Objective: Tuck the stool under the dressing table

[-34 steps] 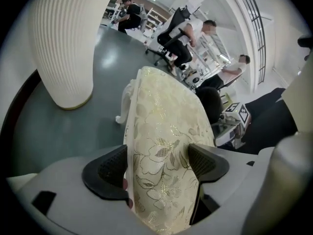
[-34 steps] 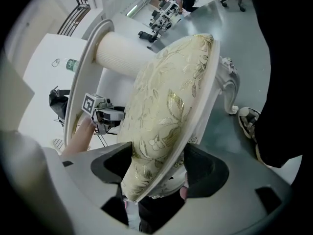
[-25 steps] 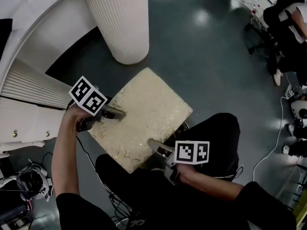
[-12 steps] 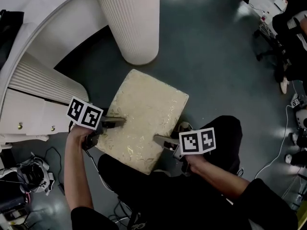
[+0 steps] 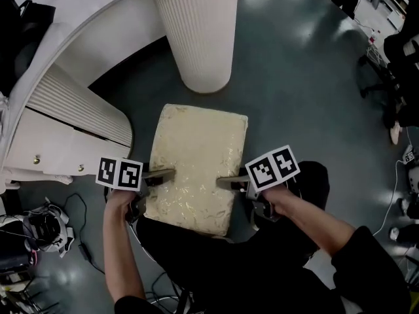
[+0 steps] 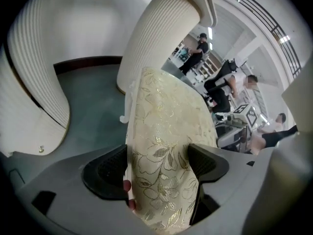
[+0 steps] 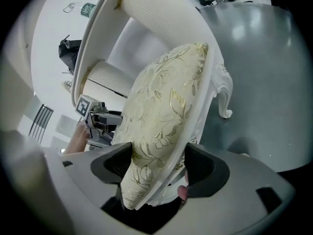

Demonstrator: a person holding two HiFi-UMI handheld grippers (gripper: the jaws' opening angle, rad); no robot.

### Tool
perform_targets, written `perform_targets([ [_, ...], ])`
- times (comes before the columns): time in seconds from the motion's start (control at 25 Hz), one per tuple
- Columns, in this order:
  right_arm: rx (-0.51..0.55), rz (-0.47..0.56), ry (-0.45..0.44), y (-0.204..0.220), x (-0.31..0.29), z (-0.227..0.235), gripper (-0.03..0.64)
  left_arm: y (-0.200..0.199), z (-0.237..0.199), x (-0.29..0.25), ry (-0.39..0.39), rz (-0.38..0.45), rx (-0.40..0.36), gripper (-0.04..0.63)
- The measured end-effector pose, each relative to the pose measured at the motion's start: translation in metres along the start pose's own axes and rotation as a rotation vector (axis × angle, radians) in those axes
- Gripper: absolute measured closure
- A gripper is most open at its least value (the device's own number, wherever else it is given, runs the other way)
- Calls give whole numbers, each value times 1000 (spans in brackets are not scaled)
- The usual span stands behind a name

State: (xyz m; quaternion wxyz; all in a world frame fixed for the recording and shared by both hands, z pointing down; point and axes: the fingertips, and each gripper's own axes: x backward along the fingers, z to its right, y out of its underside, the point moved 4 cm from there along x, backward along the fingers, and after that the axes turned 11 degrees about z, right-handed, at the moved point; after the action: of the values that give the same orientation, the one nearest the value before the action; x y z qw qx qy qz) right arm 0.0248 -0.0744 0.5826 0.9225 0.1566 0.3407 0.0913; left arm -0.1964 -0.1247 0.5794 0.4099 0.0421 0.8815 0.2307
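Note:
The stool (image 5: 196, 156) has a cream cushion with gold flowers on a white frame. It hangs squarely in front of the gap beneath the white dressing table (image 5: 72, 31), between the fluted column (image 5: 200, 31) and the fluted cabinet (image 5: 72, 113). My left gripper (image 5: 160, 174) is shut on the stool's left edge. My right gripper (image 5: 230, 181) is shut on its right edge. In the left gripper view the cushion (image 6: 166, 126) fills the left gripper (image 6: 159, 165). In the right gripper view the right gripper (image 7: 159, 168) pinches cushion and frame (image 7: 166, 106), and a curved white leg (image 7: 225, 94) shows.
A drawer front with gold knobs (image 5: 39, 165) lies left of the stool. Cables and equipment (image 5: 39, 234) sit on the grey floor at lower left. Seated people and office chairs (image 5: 396, 64) are at the right. The person's black trousers (image 5: 196, 254) are just behind the stool.
The stool has turned clockwise until it squares up with the table's gap and has moved nearer the column. Both grippers kept their hold and rolled with it.

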Motion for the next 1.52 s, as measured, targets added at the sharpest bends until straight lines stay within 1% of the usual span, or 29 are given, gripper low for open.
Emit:
perform_targets([
  [0.2, 87, -90, -34, -26, -8, 0, 330, 6, -6, 8, -41, 80, 115, 207],
  [0.36, 161, -156, -78, -48, -21, 1, 330, 9, -10, 16, -103, 158, 190, 207],
  [0.6, 278, -298, -129, -85, -42, 1, 327, 10, -14, 22, -178, 269, 303, 207],
  [0.8, 342, -428, -163, -108, -56, 2, 327, 11, -14, 23, -226, 323, 385, 207],
  [1.0, 400, -521, -192, -131, -81, -1, 325, 10, -25, 25, -264, 379, 471, 207],
  [1.08, 413, -549, -203, -138, -87, 0, 324, 9, -27, 24, -278, 391, 491, 207],
  [1.24, 416, -571, -212, -146, -96, 4, 324, 7, -31, 21, -297, 418, 514, 207],
  [1.36, 410, -585, -231, -148, -97, 7, 322, 6, -30, 20, -281, 432, 513, 207],
  [1.52, 392, -547, -274, -148, -97, 8, 323, 8, -33, 22, -252, 471, 506, 207],
])
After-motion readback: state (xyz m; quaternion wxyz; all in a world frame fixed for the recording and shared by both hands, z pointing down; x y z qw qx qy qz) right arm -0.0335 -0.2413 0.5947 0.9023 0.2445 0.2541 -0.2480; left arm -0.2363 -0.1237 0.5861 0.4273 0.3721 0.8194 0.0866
